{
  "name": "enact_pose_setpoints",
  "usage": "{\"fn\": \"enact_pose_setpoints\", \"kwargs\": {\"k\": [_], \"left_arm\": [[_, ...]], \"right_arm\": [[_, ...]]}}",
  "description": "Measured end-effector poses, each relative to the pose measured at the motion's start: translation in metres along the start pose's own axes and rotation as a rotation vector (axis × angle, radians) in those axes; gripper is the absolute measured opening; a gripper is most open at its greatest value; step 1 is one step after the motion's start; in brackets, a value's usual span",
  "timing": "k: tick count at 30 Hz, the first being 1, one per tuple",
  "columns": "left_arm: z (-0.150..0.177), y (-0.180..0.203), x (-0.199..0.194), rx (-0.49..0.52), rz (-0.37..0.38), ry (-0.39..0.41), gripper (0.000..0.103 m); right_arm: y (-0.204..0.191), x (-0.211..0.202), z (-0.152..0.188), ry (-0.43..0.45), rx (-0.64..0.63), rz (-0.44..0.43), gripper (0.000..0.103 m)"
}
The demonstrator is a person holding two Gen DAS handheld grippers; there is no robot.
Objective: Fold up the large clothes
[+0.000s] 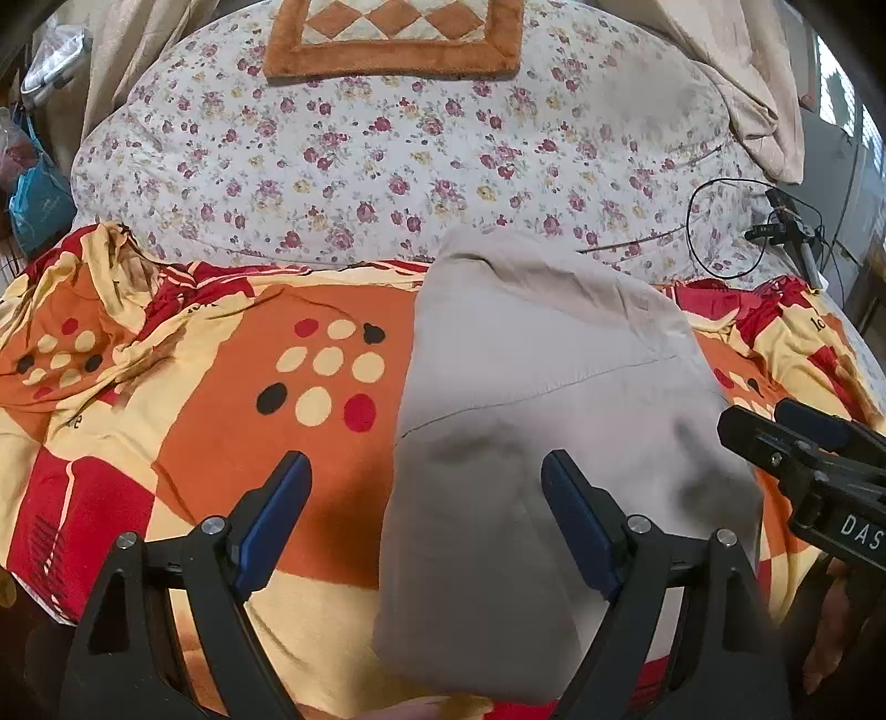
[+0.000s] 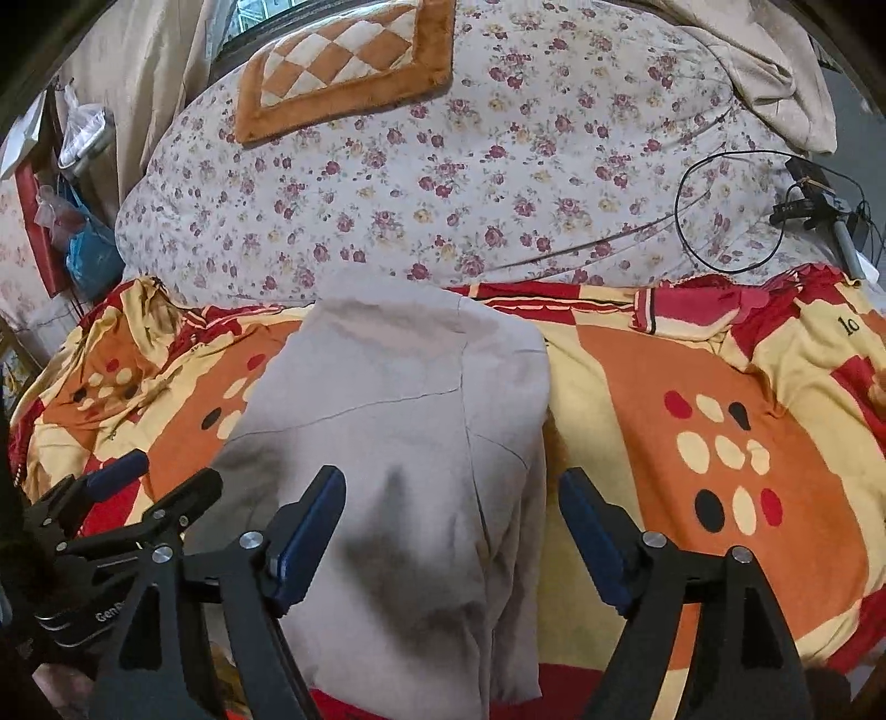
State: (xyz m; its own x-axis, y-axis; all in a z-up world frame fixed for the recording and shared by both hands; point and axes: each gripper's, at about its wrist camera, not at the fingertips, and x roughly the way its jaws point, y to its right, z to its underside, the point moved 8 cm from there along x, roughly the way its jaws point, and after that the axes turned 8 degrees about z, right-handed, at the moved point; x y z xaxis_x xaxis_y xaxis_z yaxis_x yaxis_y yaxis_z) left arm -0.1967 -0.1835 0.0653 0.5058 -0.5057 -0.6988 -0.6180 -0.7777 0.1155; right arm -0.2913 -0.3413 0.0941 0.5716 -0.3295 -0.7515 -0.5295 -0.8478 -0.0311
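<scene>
Folded beige garment (image 1: 531, 421) lies on the orange-red blanket (image 1: 221, 399); left tool (image 1: 426, 487) and right tool (image 2: 451, 504) both wide, holding nothing.

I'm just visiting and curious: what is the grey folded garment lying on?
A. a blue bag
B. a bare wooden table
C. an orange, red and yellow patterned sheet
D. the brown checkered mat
C: the garment lies on the orange, red and yellow sheet, which shows on both sides of it; the checkered mat sits farther back on the floral quilt.
</scene>
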Motion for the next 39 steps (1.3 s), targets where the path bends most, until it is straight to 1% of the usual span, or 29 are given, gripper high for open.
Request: {"fn": "enact_pose_setpoints", "kwargs": {"k": [15,39], "left_arm": [[0.000,-0.004,0.002,-0.008,-0.020,0.009,0.086],[0.003,-0.007,0.009,-0.019,-0.016,-0.008,0.086]], "right_arm": [[-0.005,0.008,0.003,-0.010,-0.014,0.011,0.081],[-0.006,0.021,0.006,-0.036,-0.016,0.011,0.081]]}}
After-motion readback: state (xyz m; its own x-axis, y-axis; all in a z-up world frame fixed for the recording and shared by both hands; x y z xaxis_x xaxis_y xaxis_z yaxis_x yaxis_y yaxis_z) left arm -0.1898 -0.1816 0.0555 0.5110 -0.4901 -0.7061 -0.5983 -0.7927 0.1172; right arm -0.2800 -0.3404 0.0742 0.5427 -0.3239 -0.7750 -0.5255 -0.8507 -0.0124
